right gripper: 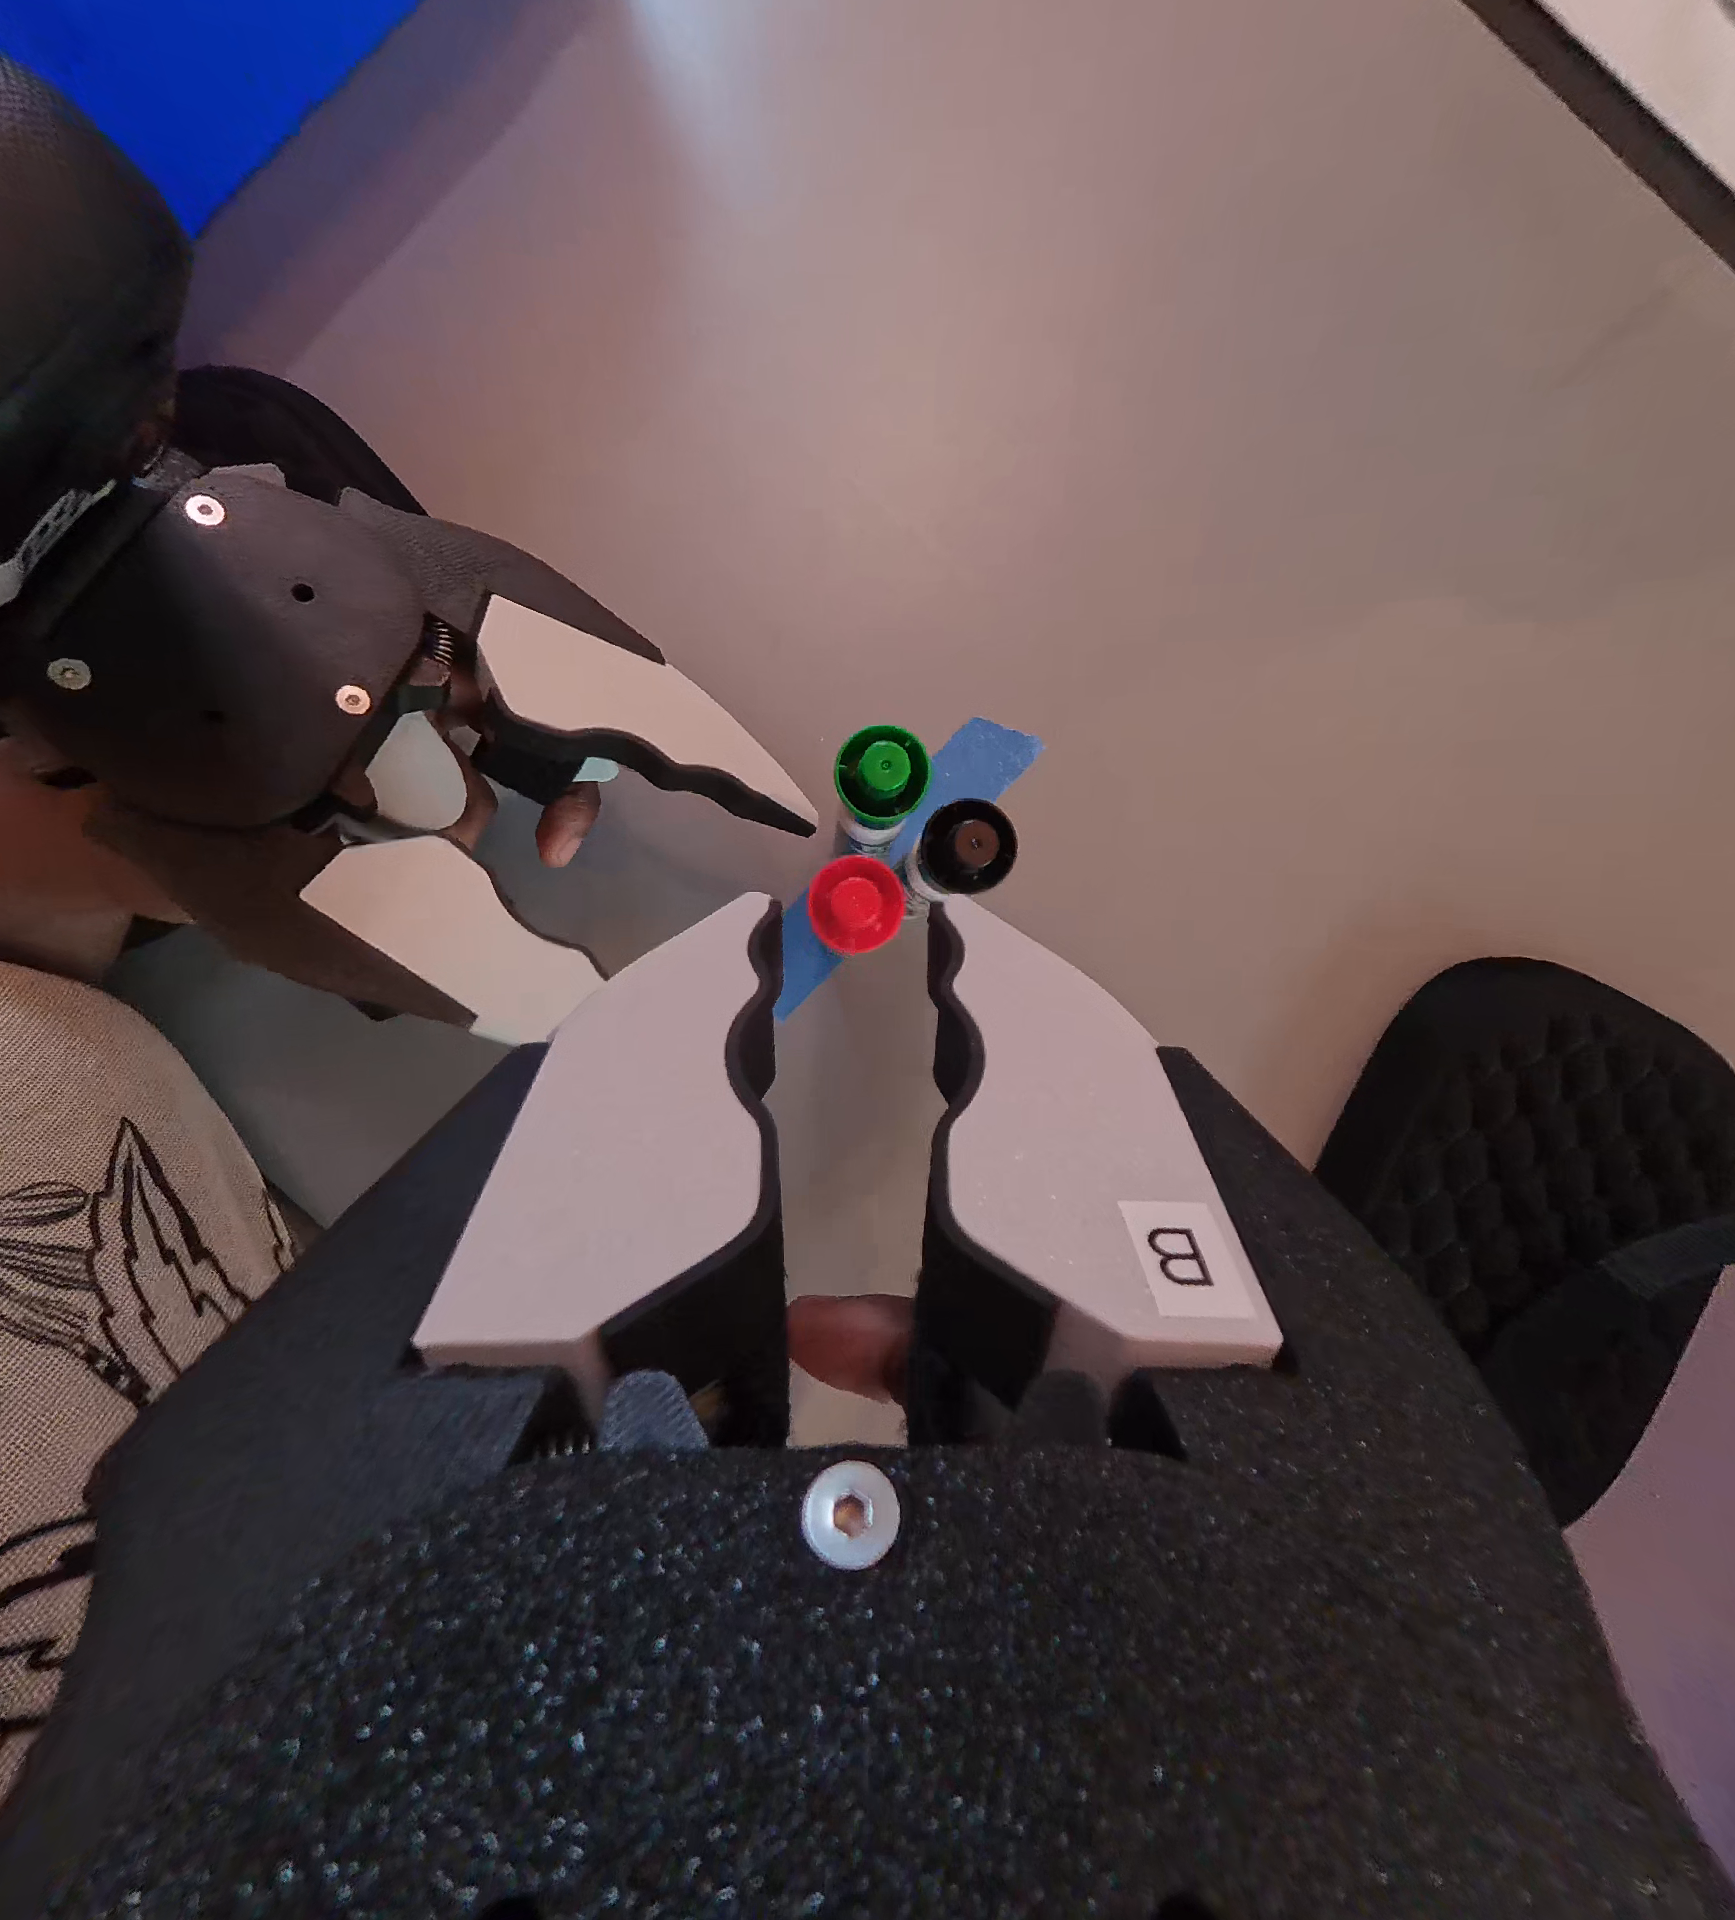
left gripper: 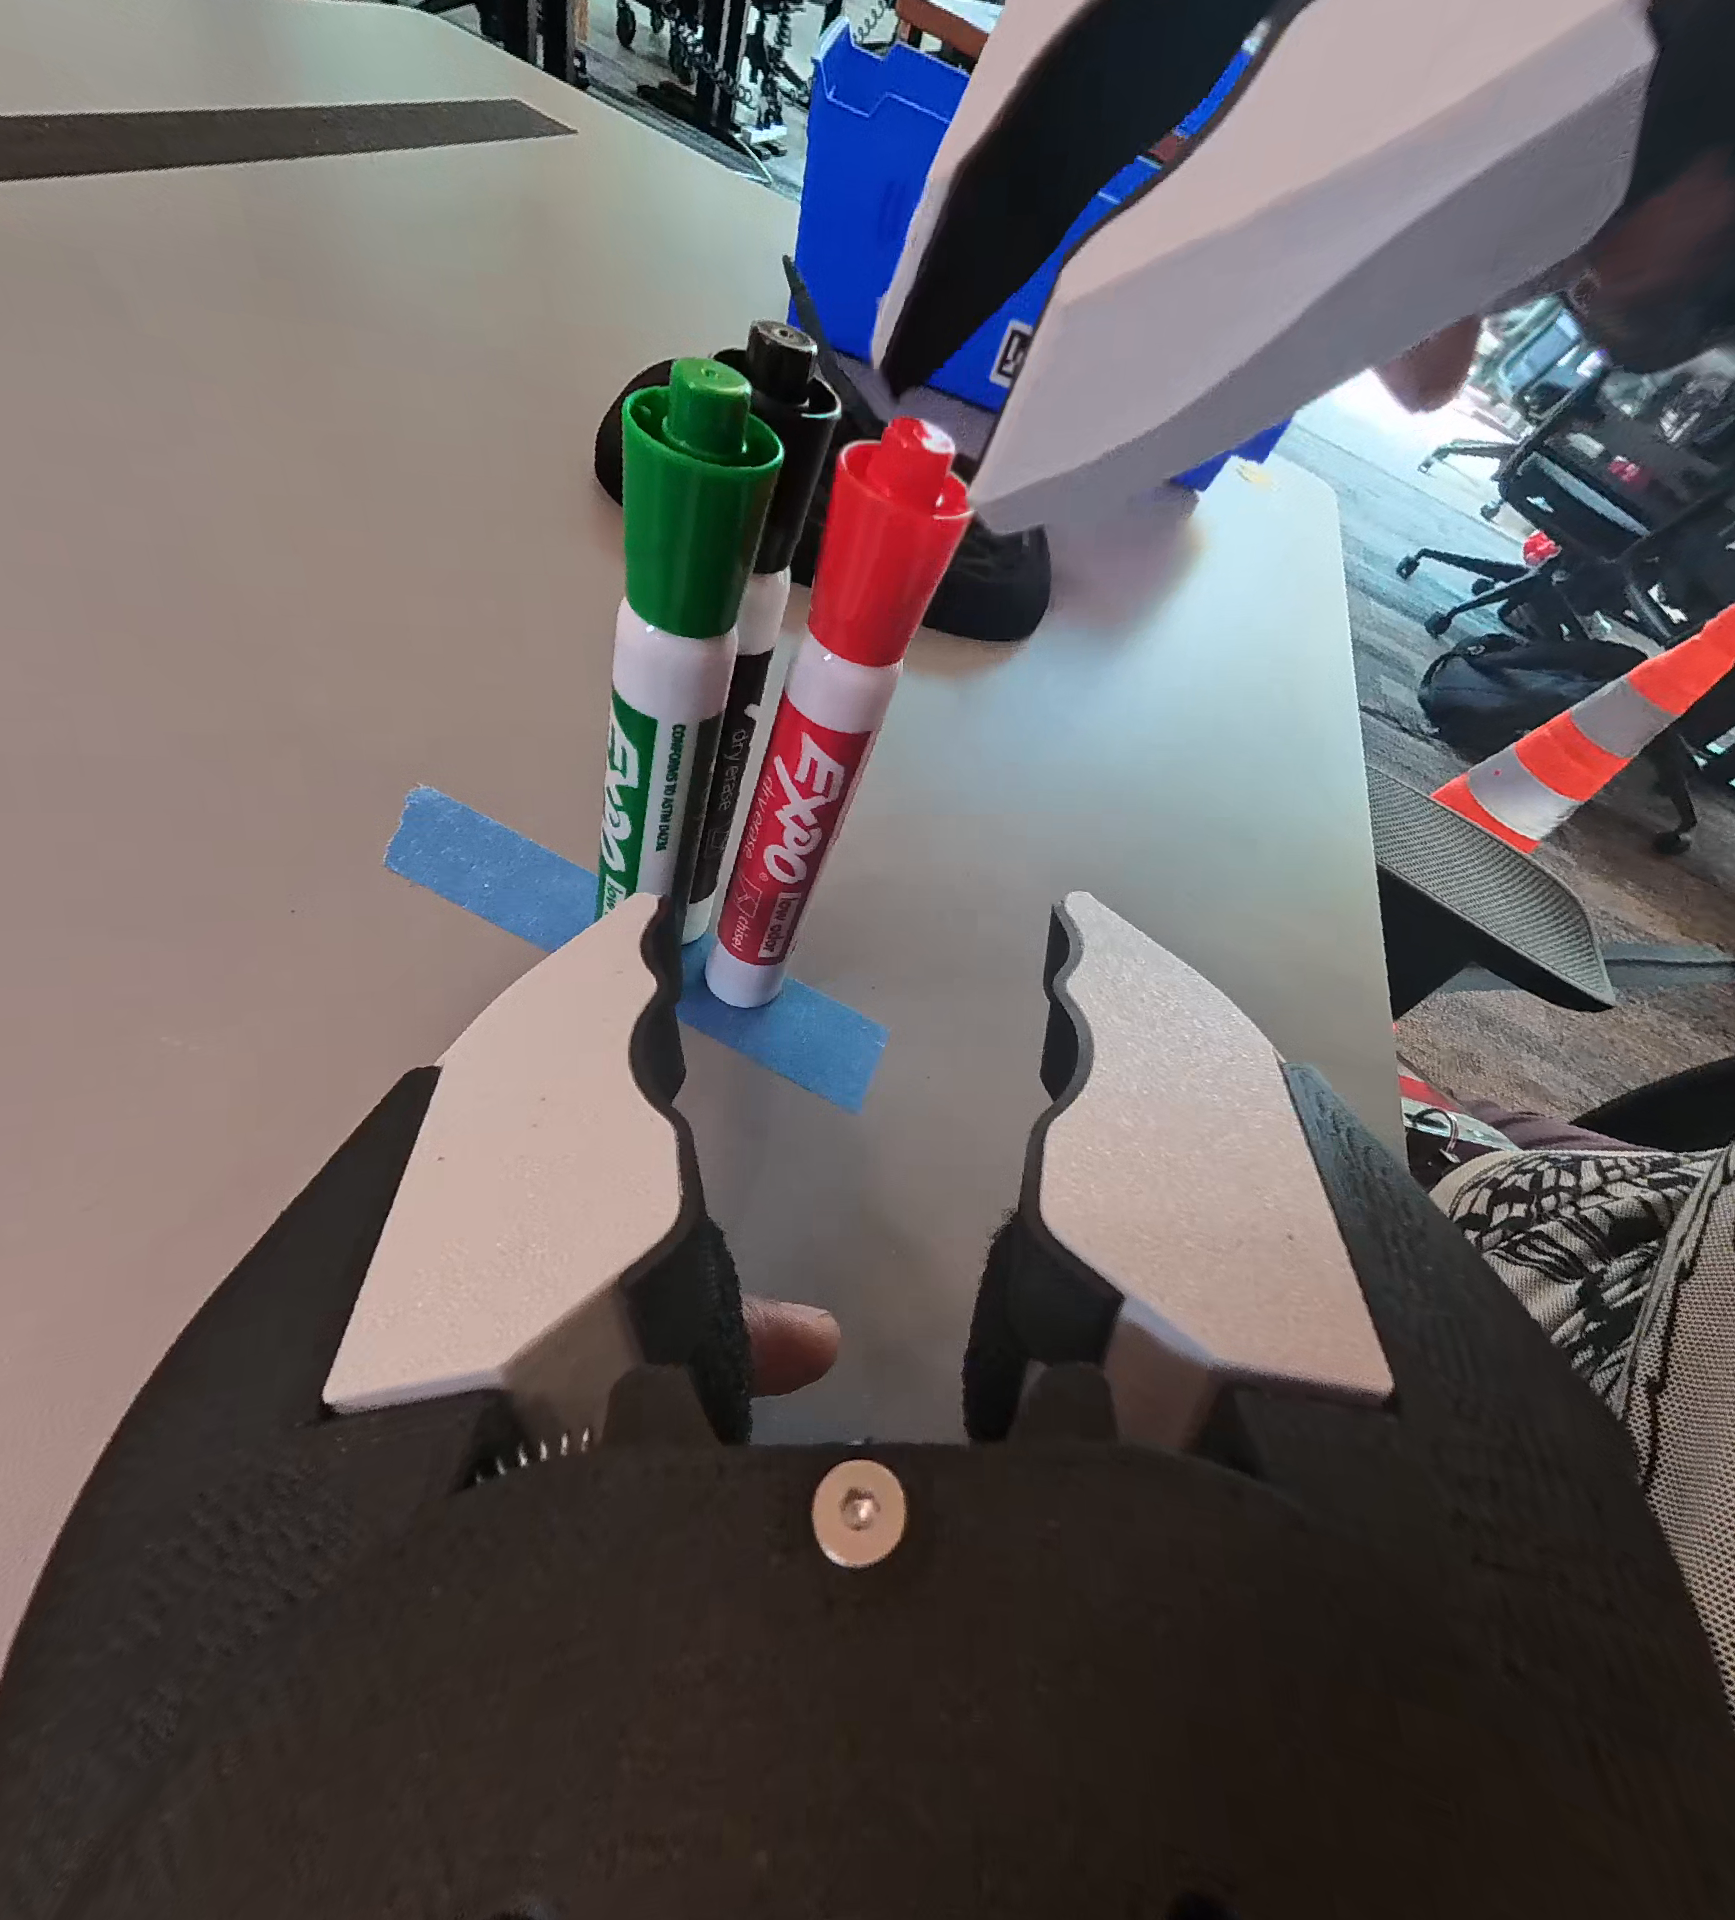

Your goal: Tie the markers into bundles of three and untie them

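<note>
Printed labels are running lengthwise down the barrels of the green marker [left gripper: 681,665], black marker [left gripper: 743,748] and red marker [left gripper: 821,769], centre frame. A white lettered sticker [right gripper: 1183,1257] is sitting on the right gripper [right gripper: 850,920], lower right. A small label is showing on the blue bin [left gripper: 873,187], upper right.

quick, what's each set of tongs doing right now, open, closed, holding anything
Left tongs: open wide, holding nothing, beside the three upright plastic markers.
Right tongs: open, holding nothing, above the red marker cap.

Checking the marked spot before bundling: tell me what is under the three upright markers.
A strip of blue tape lies on the grey table beneath the green-capped, black-capped and red-capped markers. The open left gripper's finger hides the green marker's base.
</note>
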{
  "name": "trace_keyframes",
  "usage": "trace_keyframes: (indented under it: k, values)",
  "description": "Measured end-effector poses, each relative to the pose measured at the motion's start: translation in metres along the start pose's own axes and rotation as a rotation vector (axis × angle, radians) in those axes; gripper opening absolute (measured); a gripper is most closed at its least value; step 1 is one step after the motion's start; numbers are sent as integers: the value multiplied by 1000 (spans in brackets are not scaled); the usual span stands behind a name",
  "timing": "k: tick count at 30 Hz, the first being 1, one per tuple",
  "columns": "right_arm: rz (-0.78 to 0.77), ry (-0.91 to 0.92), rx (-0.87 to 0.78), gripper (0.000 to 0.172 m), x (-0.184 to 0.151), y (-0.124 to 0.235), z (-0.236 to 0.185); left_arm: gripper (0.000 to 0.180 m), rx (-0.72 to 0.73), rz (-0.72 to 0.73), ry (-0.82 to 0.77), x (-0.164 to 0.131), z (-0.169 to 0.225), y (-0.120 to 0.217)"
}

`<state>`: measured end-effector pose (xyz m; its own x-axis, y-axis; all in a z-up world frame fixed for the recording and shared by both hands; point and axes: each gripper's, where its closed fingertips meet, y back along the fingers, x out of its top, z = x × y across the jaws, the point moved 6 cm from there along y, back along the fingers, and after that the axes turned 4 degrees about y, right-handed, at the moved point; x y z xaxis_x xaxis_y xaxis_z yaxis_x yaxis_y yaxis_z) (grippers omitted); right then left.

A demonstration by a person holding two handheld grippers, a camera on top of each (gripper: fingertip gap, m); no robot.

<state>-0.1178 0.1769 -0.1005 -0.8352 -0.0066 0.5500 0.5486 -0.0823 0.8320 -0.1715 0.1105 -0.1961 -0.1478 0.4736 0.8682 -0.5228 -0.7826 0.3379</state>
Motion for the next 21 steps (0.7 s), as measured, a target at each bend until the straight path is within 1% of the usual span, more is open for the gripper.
trace_keyframes:
  k: [3,6,7,8,9,11,12,13,14,16,18,21]
  values:
    - [31,-4,11,31,-6,11,3,67,-1,10,1,0,0,1]
    - [89,-29,97,39,-20,13,0,67,5,12,13,1,-2,1]
    - [121,-16,125,39,-26,10,-1,62,6,11,9,1,-1,1]
    - [165,3,140,34,-34,5,0,54,7,10,-1,0,0,1]
    - [206,13,149,24,-42,-4,2,44,12,4,-9,0,0,1]
    - [279,20,199,0,-61,-26,2,16,-6,-34,-19,-3,2,-1]
    - [303,8,204,0,-69,-38,2,8,-13,-64,-21,-5,3,-3]
    - [309,10,221,0,-76,-49,-1,4,0,-97,-21,-7,2,-6]
    - [307,21,226,0,-82,-57,-4,2,19,-134,-22,-9,1,-9]
    - [295,61,175,0,-87,-69,-5,2,72,-197,-23,-13,-3,-14]
    - [286,91,150,0,-89,-76,-5,2,122,-235,-36,-16,-5,-18]
    - [271,53,203,0,-90,-88,-6,2,166,-248,-48,-17,-6,-19]
